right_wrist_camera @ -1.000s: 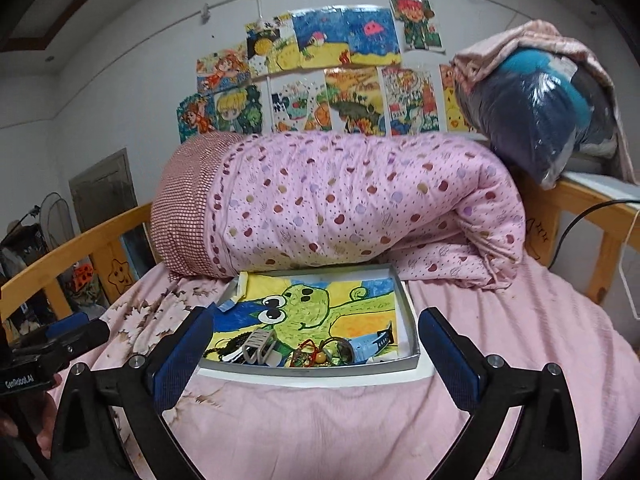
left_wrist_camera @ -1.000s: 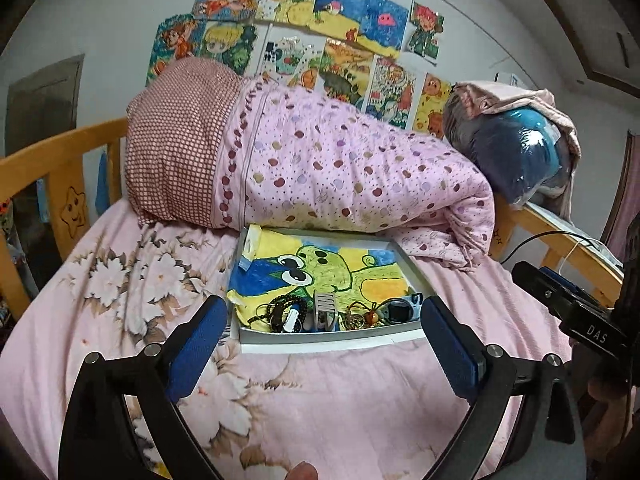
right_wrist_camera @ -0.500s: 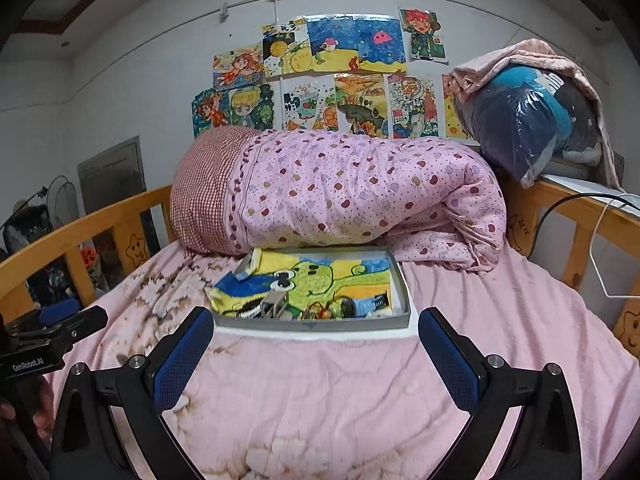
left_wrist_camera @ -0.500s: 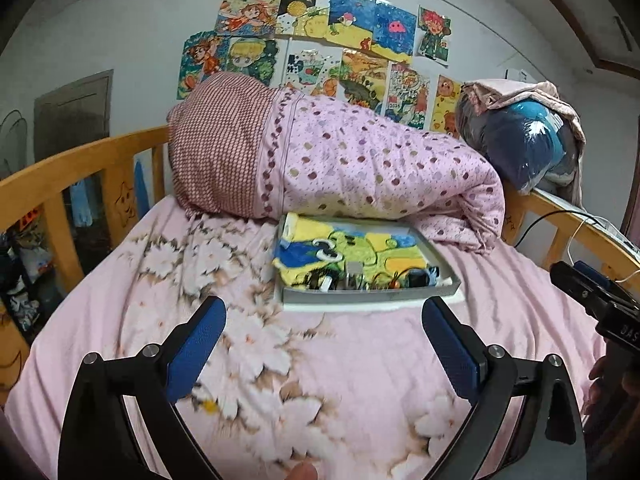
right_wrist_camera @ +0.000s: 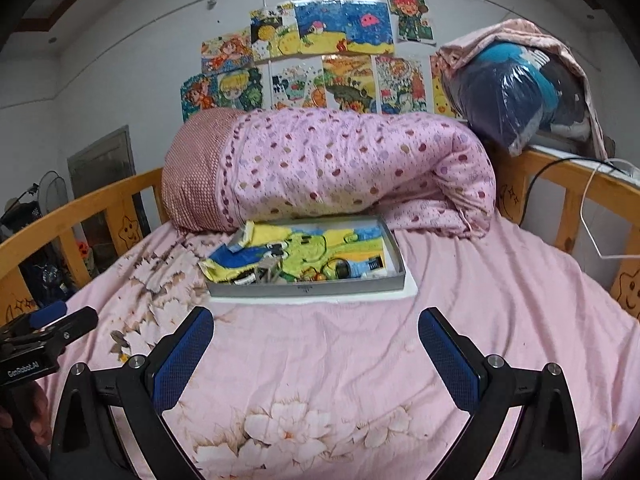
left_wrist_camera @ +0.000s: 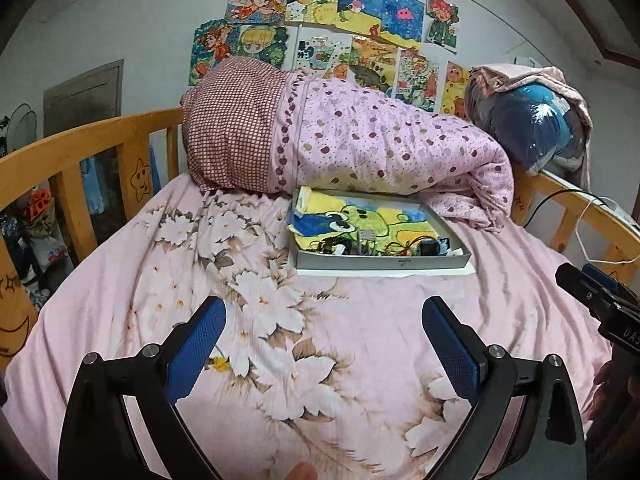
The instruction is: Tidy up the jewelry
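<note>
A child's bedroom at home: a wooden-railed bed (right_wrist_camera: 80,216) with a pink floral sheet (right_wrist_camera: 320,380), a rolled dotted quilt (right_wrist_camera: 352,168), and bright cartoon drawings (right_wrist_camera: 320,52) taped to the wall.

Your two handheld grippers, black frames with blue pads

Your left gripper (left_wrist_camera: 322,320) and right gripper (right_wrist_camera: 316,330) share black forked arms, silver screws and textured blue pads (right_wrist_camera: 184,356); white "GenRobot.AI" lettering marks the left one's body.
</note>
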The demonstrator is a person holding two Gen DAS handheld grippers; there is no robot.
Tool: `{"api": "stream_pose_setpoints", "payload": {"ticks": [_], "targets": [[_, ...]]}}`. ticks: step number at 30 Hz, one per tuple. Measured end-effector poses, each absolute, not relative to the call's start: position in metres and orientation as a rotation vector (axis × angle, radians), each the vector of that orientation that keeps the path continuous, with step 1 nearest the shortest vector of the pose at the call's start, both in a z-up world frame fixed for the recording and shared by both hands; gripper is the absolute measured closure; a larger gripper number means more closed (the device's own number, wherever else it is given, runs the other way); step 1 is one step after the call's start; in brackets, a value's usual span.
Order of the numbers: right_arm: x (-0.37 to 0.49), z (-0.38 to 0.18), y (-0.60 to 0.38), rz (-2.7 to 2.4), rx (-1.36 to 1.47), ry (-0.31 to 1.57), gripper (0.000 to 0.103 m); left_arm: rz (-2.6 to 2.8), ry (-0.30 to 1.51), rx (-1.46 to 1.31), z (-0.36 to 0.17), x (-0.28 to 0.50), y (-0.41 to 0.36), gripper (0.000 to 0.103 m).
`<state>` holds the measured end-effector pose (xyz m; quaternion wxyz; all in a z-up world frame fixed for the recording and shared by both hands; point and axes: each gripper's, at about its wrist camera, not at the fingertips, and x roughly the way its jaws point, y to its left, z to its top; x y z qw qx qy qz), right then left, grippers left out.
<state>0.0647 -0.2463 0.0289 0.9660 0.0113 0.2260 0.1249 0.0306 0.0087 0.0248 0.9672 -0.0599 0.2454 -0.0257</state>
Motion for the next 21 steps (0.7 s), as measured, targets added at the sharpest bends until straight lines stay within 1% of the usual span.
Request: {"api": "stream_pose_setpoints", "payload": {"ticks": [6,21], "targets": [[0.069,0.017,-0.247,0.247,0.019,0.485,0.0,-0.031,0.527,-0.139,0.007,0.032,0.005,0.007],[0.071,0.012,-0.247,0.254,0.029,0.497,0.0,-0.029,0.53,-0.097,0.002,0.033,-0.003,0.007]]}}
